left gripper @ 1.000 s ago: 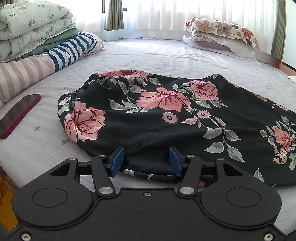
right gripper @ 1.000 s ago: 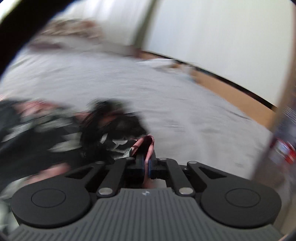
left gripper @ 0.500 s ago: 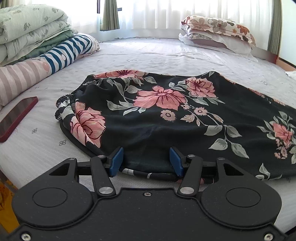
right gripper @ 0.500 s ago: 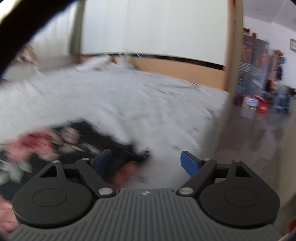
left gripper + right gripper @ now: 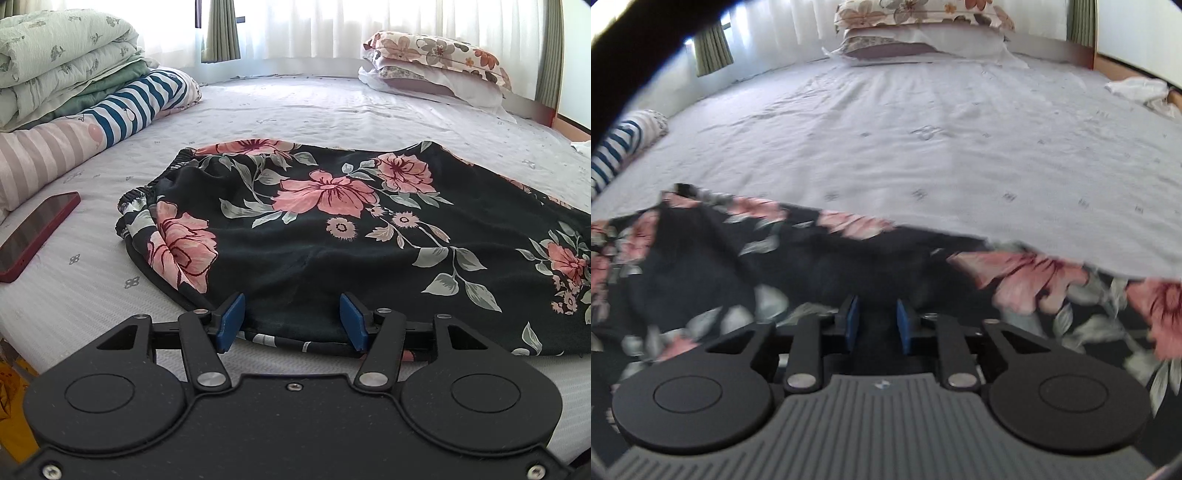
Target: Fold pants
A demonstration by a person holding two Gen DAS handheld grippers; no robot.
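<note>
Black pants with pink flowers [image 5: 332,229] lie spread flat across the bed, their elastic waistband at the left. My left gripper [image 5: 291,319] sits low at the near folded edge, its jaws apart. That edge runs between the blue pads [image 5: 231,321], which do not press on it. In the right wrist view the pants [image 5: 775,266] fill the lower half. My right gripper [image 5: 877,325] hovers over the dark cloth with its jaws closing and a narrow gap left. Black fabric shows through the gap, and the pads do not pinch it.
The pale bed sheet [image 5: 332,107] stretches beyond the pants. A red phone [image 5: 33,236] lies at the left edge. Folded quilts [image 5: 55,66] and a striped bolster [image 5: 140,103] are stacked far left, pillows [image 5: 432,62] at the back. A white cloth [image 5: 1141,90] lies far right.
My right gripper let go of the pants' end, opened wide, swung back over the pants and is now narrower. The left gripper has stayed put.
</note>
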